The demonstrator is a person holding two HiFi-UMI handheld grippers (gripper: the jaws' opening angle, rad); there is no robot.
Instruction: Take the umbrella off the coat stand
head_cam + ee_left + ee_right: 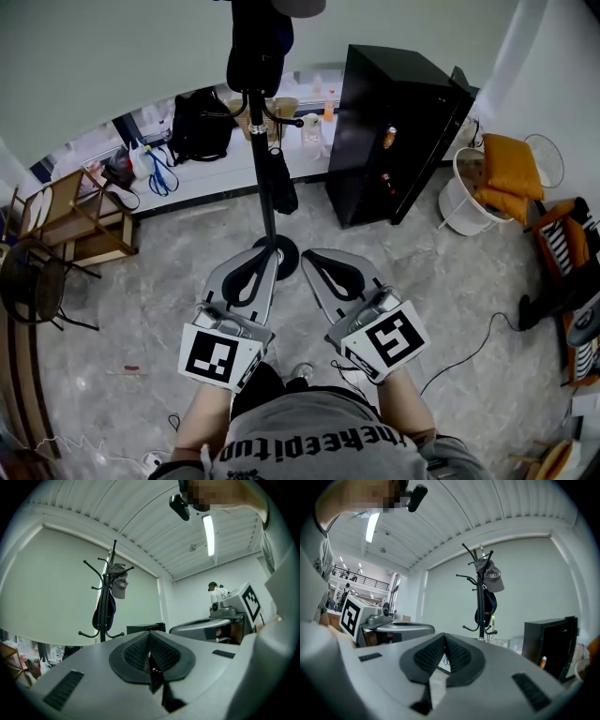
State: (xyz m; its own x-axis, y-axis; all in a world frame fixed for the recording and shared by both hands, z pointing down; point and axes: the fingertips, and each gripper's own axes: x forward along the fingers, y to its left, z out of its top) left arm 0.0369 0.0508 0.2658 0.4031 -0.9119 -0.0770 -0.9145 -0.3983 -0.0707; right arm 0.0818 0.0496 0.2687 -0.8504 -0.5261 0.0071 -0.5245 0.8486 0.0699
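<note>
Ahead, slender black coat stand point(269, 220).

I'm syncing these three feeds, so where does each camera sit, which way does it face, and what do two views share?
Head view: on the person's head, steeply down at the coat stand and floor; both forearms, left gripper and right gripper show.
Left gripper view: on the left gripper, level along its shut jaws toward the stand; right gripper at right.
Right gripper view: on the right gripper, level along shut jaws toward the stand; left gripper at left.
Shared: both gripper views show the cap on the stand.
</note>
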